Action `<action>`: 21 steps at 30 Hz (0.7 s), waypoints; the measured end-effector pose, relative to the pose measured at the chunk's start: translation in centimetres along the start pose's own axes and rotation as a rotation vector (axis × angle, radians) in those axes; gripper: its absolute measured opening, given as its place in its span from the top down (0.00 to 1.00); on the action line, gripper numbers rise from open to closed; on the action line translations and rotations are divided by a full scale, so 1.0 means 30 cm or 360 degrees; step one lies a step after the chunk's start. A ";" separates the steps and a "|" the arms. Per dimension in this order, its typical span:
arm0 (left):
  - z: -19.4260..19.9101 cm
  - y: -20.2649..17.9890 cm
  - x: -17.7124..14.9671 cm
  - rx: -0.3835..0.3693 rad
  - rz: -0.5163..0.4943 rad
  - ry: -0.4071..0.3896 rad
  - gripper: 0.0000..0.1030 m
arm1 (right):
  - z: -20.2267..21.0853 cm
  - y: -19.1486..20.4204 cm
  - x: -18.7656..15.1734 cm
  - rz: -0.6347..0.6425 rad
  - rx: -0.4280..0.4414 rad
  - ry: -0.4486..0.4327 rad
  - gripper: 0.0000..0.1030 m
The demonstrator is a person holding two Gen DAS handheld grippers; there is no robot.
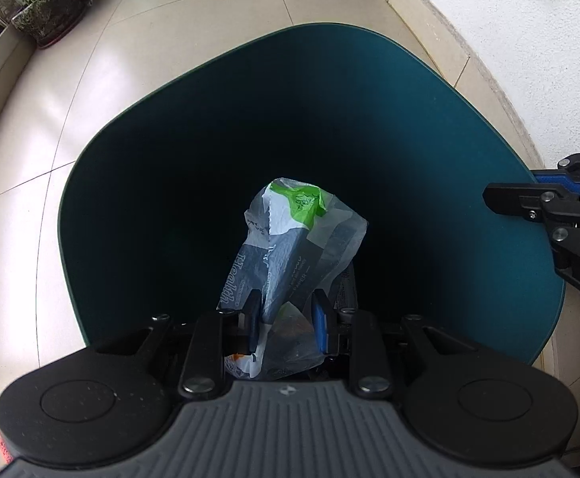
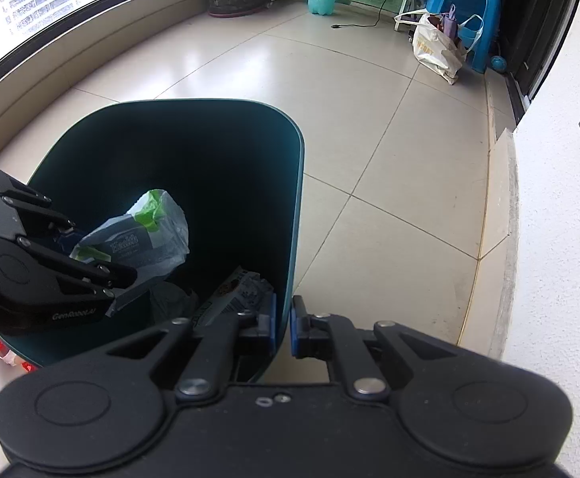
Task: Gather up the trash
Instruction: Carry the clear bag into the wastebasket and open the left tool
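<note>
While left hand-held gripper clamps it, wrapper points binward.

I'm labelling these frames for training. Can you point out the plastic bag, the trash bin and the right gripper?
plastic bag [image 1: 290, 239]: left wrist view, printed middle.
trash bin [image 2: 295, 199]: right wrist view, right wall.
right gripper [image 2: 284, 324]: right wrist view, between its fingers.

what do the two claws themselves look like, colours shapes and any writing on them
Both are matte black plastic linkages with silver pivot screws, two round black discs at the base and blue pads on the finger insides. The left claw sits on a ribbed grey body; seen from the right wrist view, its side carries small white lettering. The right claw sits on a plain black body. No cables or sleeves show.
</note>
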State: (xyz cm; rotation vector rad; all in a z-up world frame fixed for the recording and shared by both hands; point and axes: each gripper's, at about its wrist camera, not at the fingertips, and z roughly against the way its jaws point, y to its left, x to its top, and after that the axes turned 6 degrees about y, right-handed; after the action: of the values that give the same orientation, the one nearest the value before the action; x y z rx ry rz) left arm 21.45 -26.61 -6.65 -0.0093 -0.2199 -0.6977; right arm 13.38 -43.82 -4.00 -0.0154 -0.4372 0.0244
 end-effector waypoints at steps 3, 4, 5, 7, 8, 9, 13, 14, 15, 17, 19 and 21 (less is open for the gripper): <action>-0.010 0.014 0.003 -0.0025 0.0006 0.0018 0.75 | 0.000 0.000 0.000 -0.0002 0.0002 0.0000 0.94; -0.011 0.020 0.002 -0.0032 0.0012 0.0018 0.75 | 0.001 -0.001 -0.001 -0.0001 0.0002 0.0000 0.94; -0.011 0.026 0.002 -0.0037 0.0021 0.0018 0.75 | 0.001 -0.001 -0.001 -0.0002 0.0003 0.0001 0.94; -0.010 0.036 -0.001 -0.0052 0.0037 0.0013 0.74 | 0.001 -0.001 -0.001 -0.0001 0.0002 0.0000 0.94; -0.008 0.042 -0.002 -0.0056 0.0046 0.0013 0.70 | 0.001 0.000 -0.001 0.0000 0.0002 0.0000 0.94; -0.004 0.047 -0.005 -0.0062 0.0055 0.0009 0.66 | 0.001 -0.001 -0.002 0.0001 0.0001 0.0001 0.94; 0.043 0.064 -0.021 -0.0082 0.0073 -0.0083 0.37 | -0.001 -0.002 -0.004 0.0004 0.0000 0.0005 0.94; 0.059 0.071 -0.025 -0.0088 0.0076 -0.0102 0.36 | -0.001 -0.002 -0.003 0.0005 -0.0002 0.0005 0.94; 0.073 0.076 -0.032 -0.0100 0.0083 -0.0107 0.36 | -0.001 -0.002 -0.003 0.0006 -0.0002 0.0005 0.94; 0.102 0.087 -0.041 -0.0117 0.0093 -0.0126 0.36 | -0.001 -0.002 -0.001 0.0004 -0.0002 0.0008 0.94; 0.138 0.046 -0.051 -0.0110 0.0082 -0.0162 0.36 | -0.001 -0.002 -0.001 0.0004 -0.0002 0.0007 0.94; 0.177 0.031 -0.066 -0.0115 0.0081 -0.0191 0.36 | -0.003 -0.002 -0.001 0.0006 -0.0004 0.0010 0.94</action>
State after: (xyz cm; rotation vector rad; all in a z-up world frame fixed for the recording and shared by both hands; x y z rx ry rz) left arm 19.53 -24.21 -1.81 -0.1254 -0.3083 -0.6546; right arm 13.40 -43.89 -4.10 -0.0190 -0.4311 0.0277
